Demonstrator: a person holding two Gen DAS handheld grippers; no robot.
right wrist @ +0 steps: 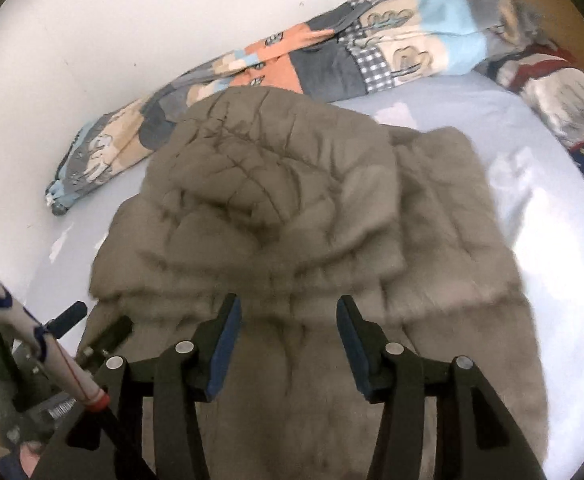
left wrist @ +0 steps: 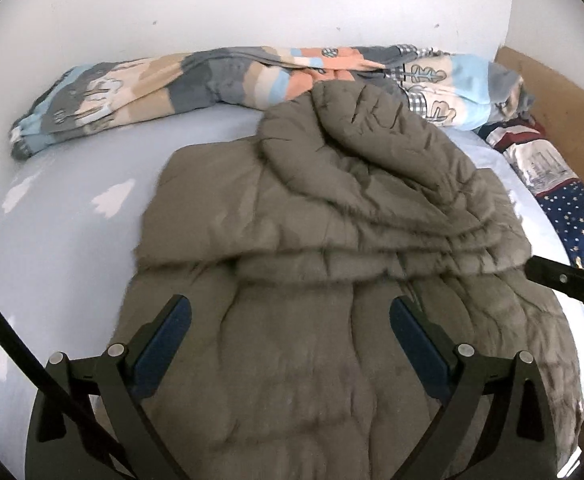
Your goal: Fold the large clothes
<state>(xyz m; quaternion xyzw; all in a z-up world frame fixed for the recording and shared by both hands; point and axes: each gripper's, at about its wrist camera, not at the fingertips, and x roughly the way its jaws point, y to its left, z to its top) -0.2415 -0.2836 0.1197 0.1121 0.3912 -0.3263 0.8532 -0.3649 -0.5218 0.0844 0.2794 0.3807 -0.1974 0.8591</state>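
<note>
A grey-brown padded coat (left wrist: 332, 240) lies spread on a bed (left wrist: 52, 240). Left claw (left wrist: 290, 320) gapes wide, right claw (right wrist: 288, 320) half open, both empty. Best pinch the edge firmly, folding evenly.

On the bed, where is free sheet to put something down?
Bare sheet lies left of the jacket, below the patchwork quilt. A narrower strip runs between the jacket and the starry pillow. The middle is covered.

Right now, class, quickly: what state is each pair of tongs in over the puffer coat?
Left tongs: wide open, holding nothing, above the brown puffer coat.
Right tongs: open, nothing gripped, above the same coat.
</note>
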